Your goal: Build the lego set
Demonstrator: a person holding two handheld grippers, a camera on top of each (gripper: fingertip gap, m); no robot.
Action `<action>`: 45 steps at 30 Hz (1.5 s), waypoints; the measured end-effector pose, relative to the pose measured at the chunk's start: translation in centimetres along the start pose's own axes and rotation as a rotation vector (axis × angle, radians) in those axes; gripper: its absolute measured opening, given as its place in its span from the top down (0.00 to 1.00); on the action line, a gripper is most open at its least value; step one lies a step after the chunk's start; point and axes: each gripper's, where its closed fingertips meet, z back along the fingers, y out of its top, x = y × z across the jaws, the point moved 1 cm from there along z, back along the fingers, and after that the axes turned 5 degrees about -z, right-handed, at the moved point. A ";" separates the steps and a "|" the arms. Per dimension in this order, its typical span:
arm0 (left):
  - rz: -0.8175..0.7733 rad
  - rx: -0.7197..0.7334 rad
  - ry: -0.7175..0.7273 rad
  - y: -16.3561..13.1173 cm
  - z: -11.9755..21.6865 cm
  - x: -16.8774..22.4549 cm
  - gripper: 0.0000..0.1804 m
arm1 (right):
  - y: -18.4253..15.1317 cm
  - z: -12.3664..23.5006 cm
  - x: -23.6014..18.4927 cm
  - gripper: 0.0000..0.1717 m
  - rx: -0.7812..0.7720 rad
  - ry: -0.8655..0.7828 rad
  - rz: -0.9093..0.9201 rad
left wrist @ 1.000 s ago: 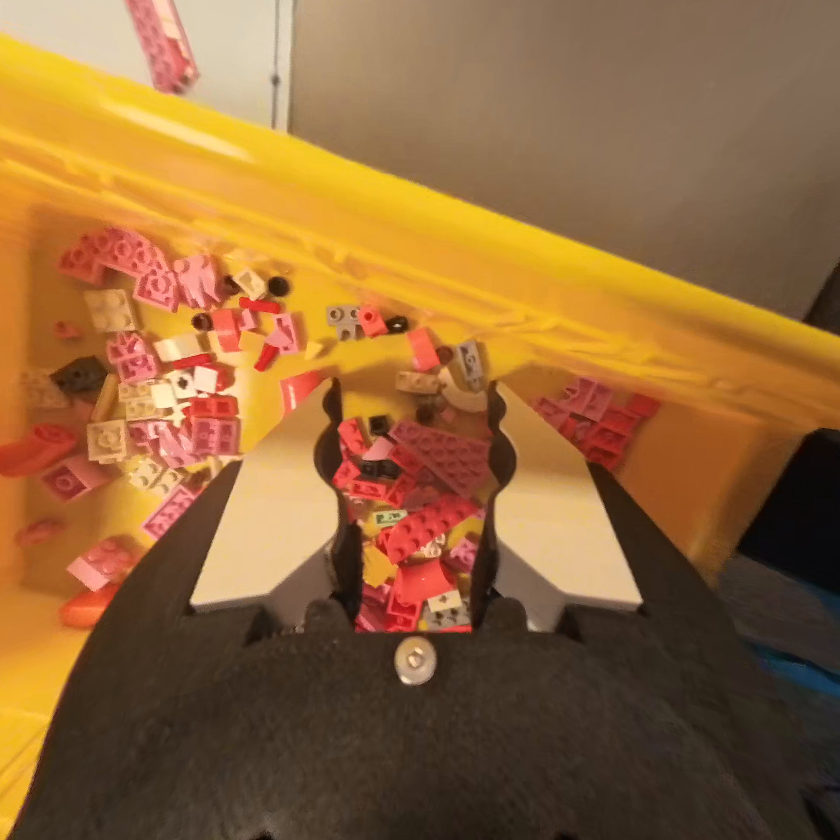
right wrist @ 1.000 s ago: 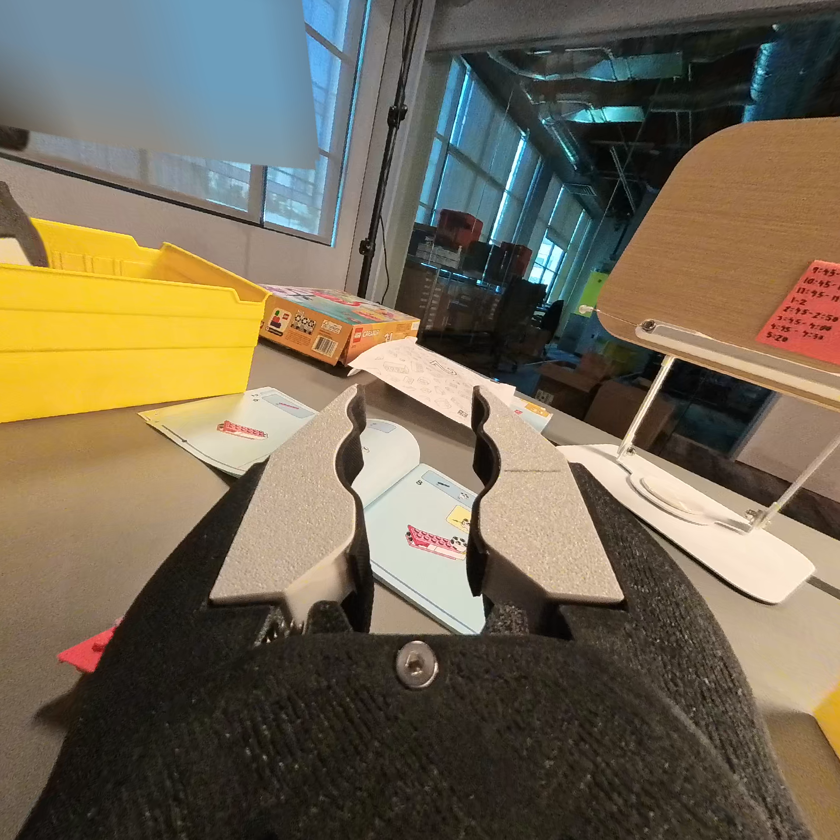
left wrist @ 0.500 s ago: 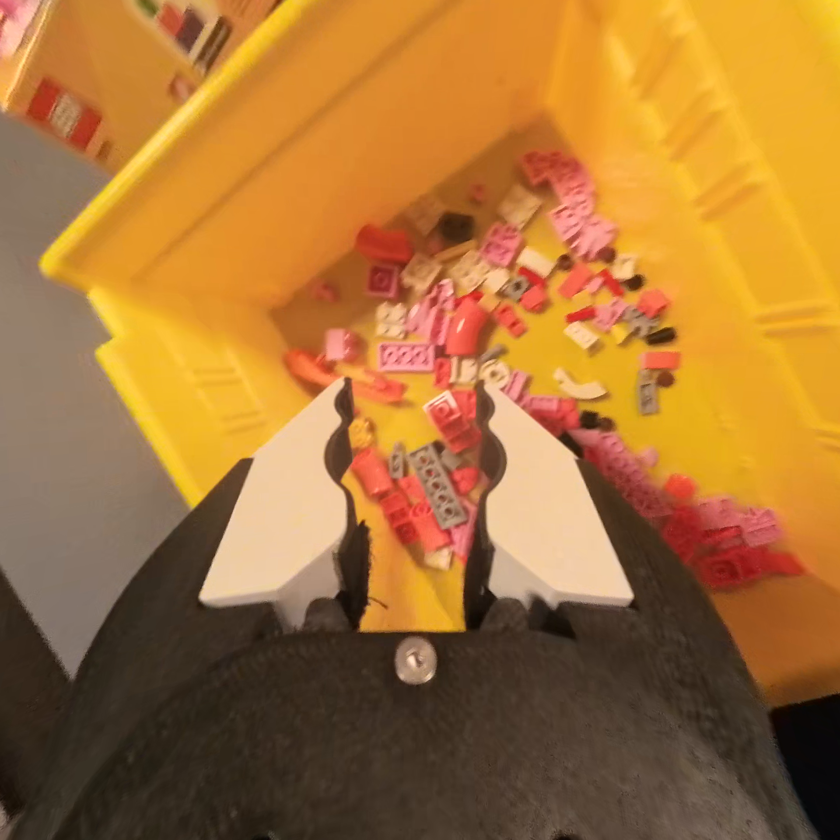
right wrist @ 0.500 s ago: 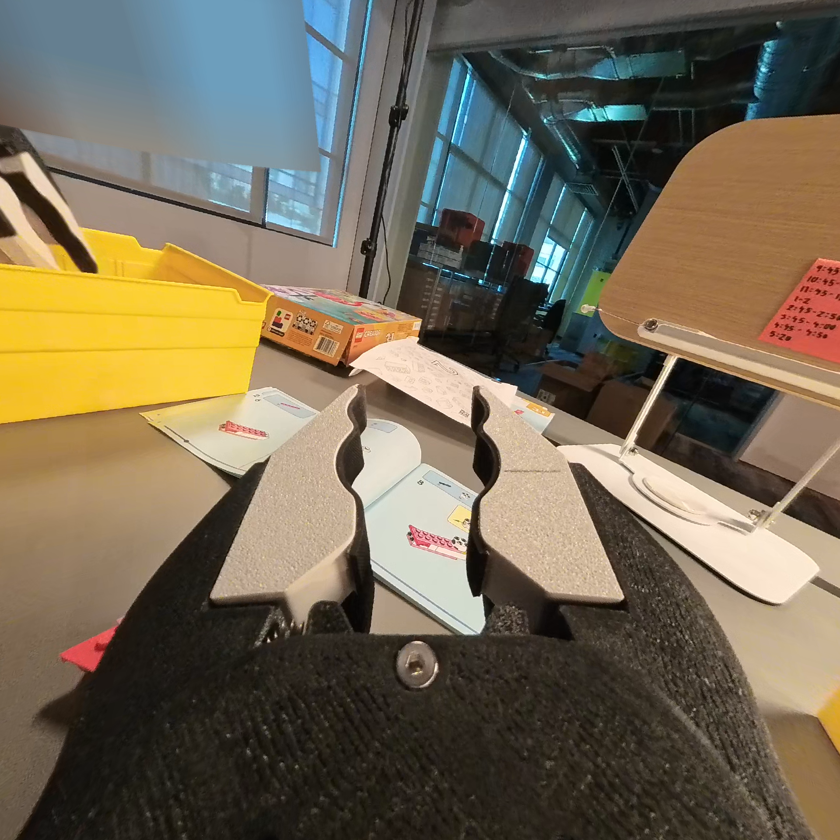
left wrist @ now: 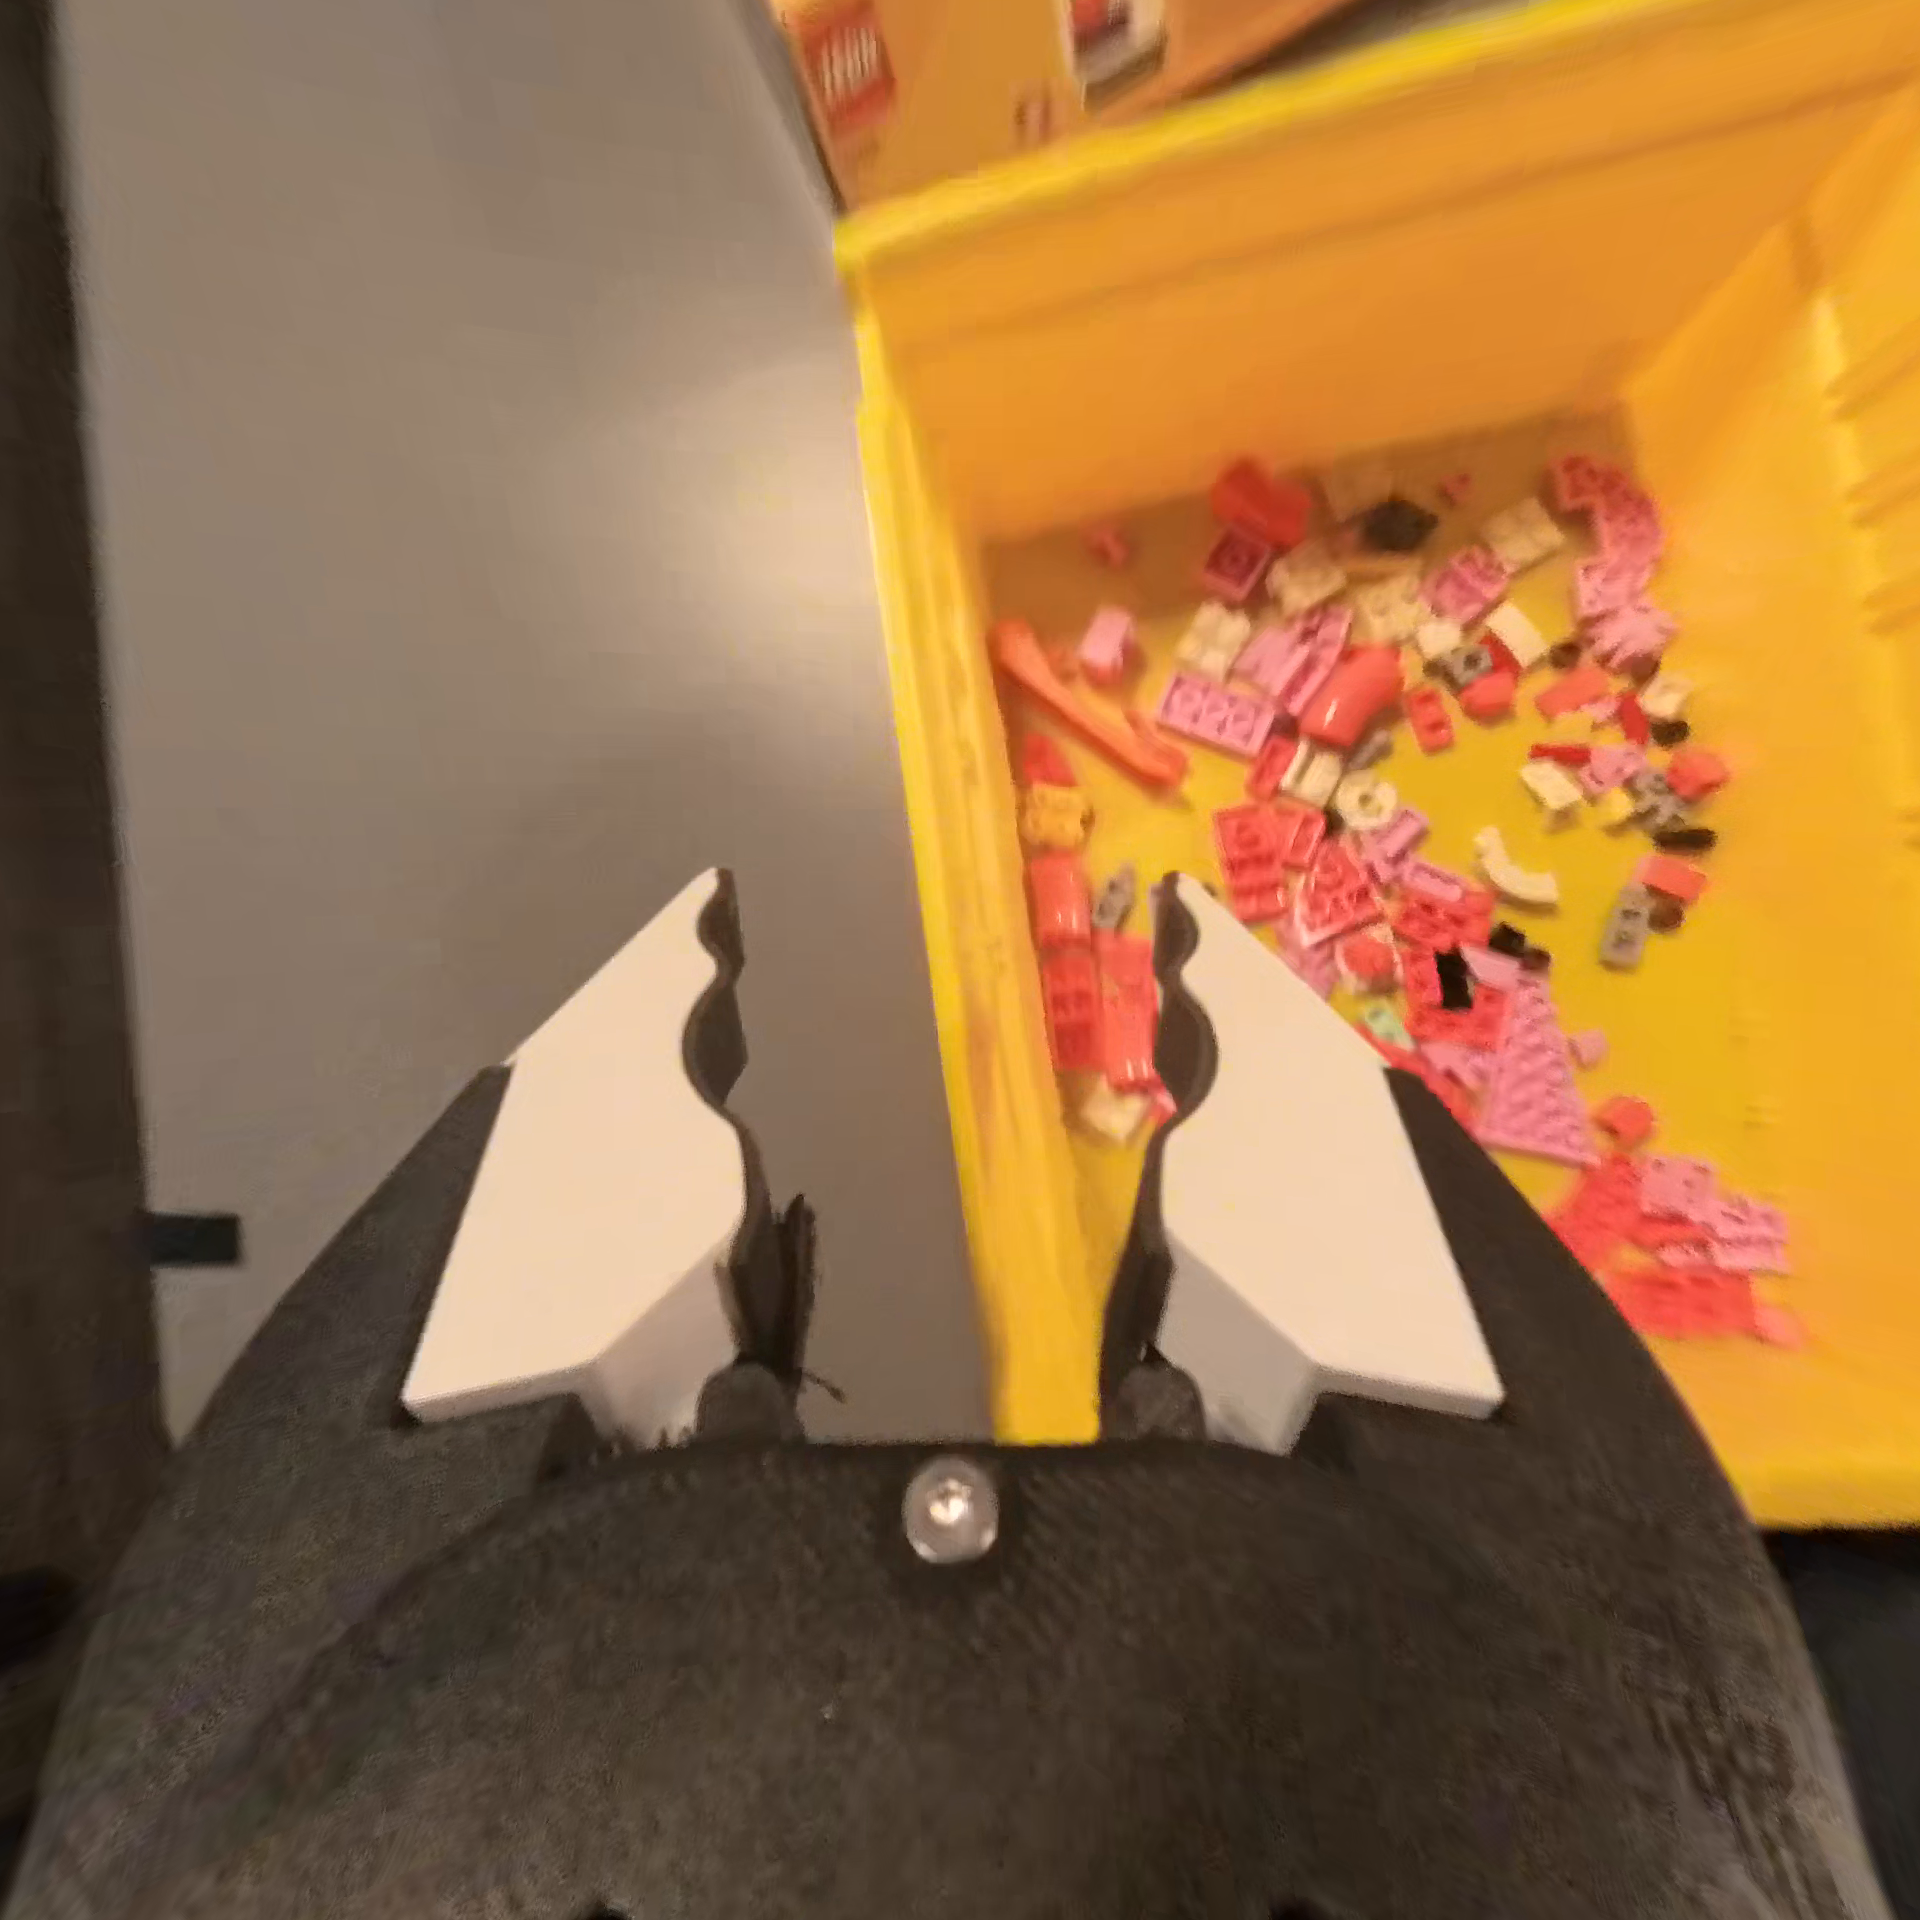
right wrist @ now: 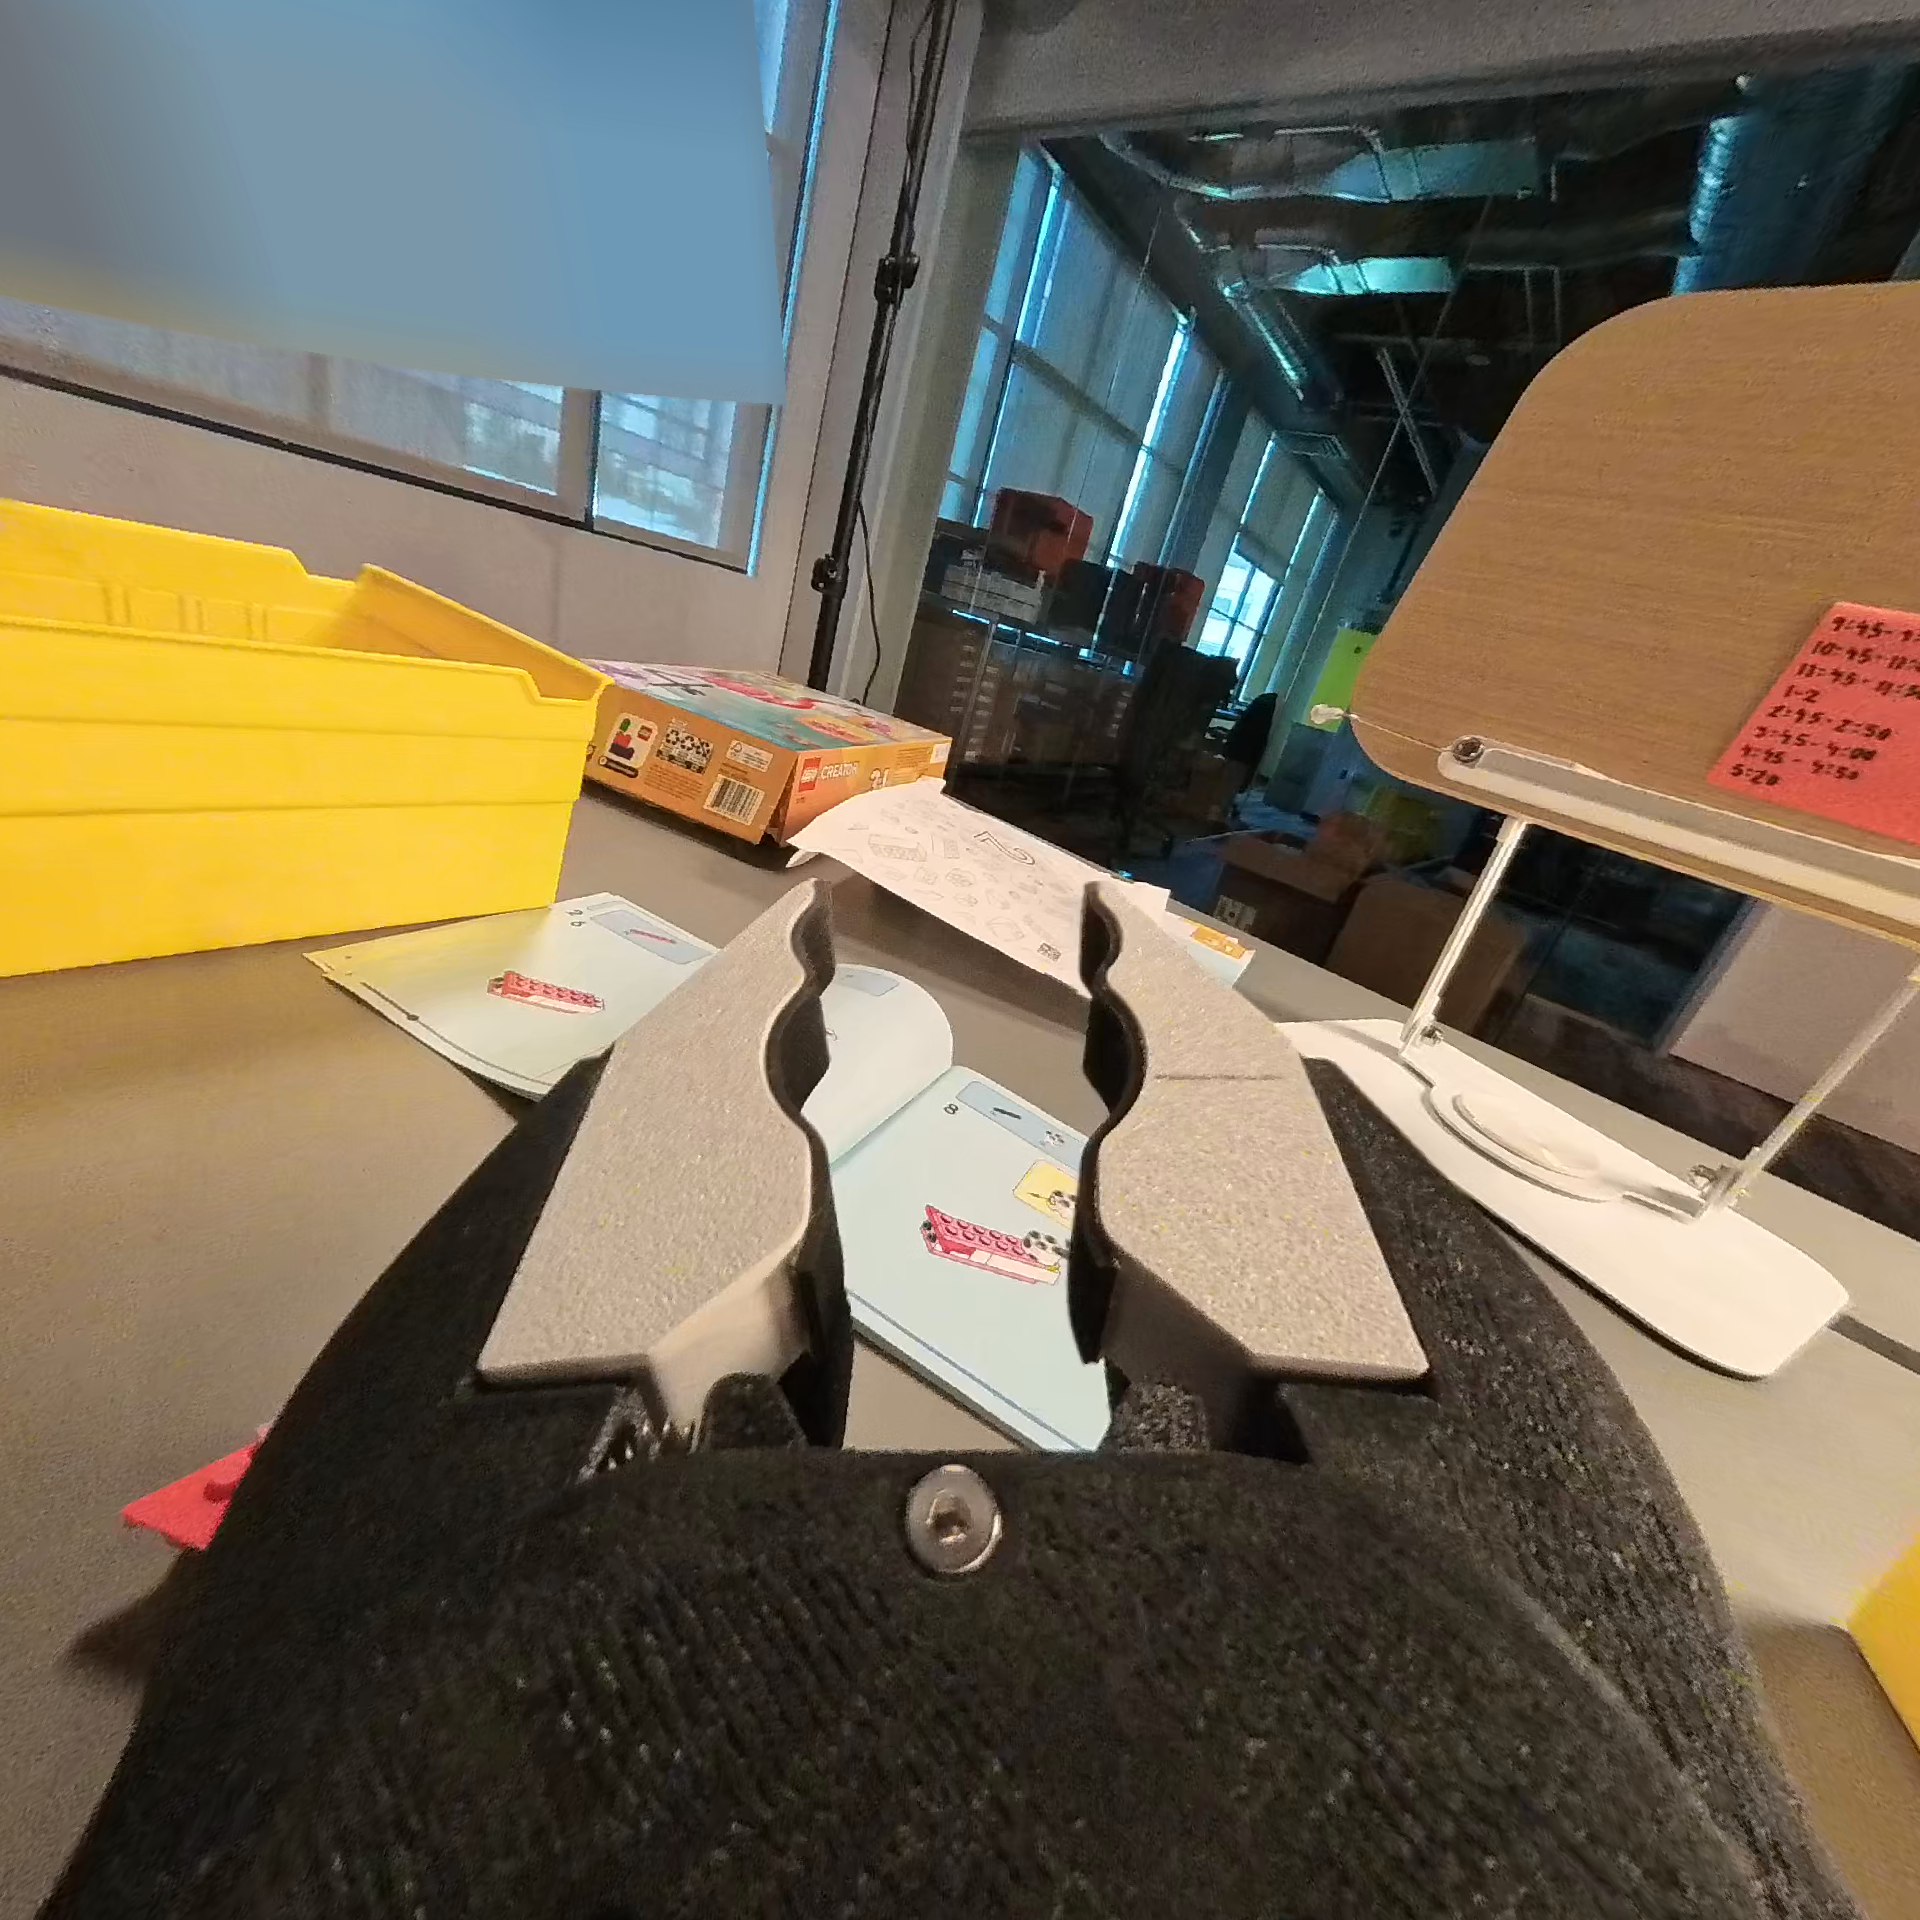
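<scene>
The grey table (right wrist: 208, 1195) fills the scene, and on it sits the yellow bin (left wrist: 1247, 343), its floor strewn with pink, red and white toy bricks (left wrist: 1371, 831). The left gripper (left wrist: 940, 883) has swung off the brick pile and now straddles the bin's near wall, jaws spread wider than a moment ago and empty, nothing lifted out. An open instruction booklet (right wrist: 966, 1195) lies flat, and the right gripper (right wrist: 956, 904) hasn't budged above it, jaws partly apart on nothing. A red piece (right wrist: 187, 1501) sits beside it.
</scene>
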 end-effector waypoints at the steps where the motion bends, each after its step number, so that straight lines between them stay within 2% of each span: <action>1: 0.020 -0.064 -0.026 -1.1 -0.6 0.0 0.57 | 0.0 0.0 0.0 0.73 -0.001 0.002 -0.001; 4: 0.035 -0.201 -0.083 -3.5 -2.3 0.2 0.64 | 0.0 0.0 -0.1 0.73 -0.005 0.005 -0.002; 6: 0.037 -0.224 -0.100 -4.1 -3.2 0.4 0.80 | 0.0 0.0 -0.1 0.73 -0.005 0.007 -0.002; 10: 0.065 -0.200 -0.184 -4.0 -3.8 1.7 0.98 | -0.1 -0.1 -0.1 0.73 -0.008 0.007 -0.002; 15: 0.025 -0.158 -0.138 -3.7 -3.4 1.7 0.98 | 0.0 -0.1 -0.1 0.73 -0.003 0.003 -0.004; 31: -0.080 0.102 0.003 0.3 2.9 3.2 0.99 | -0.1 -0.2 -0.1 0.72 -0.008 0.009 -0.007; 45: -0.100 0.136 0.037 0.7 4.2 3.7 0.98 | -0.1 -0.3 -0.2 0.73 -0.007 0.016 -0.010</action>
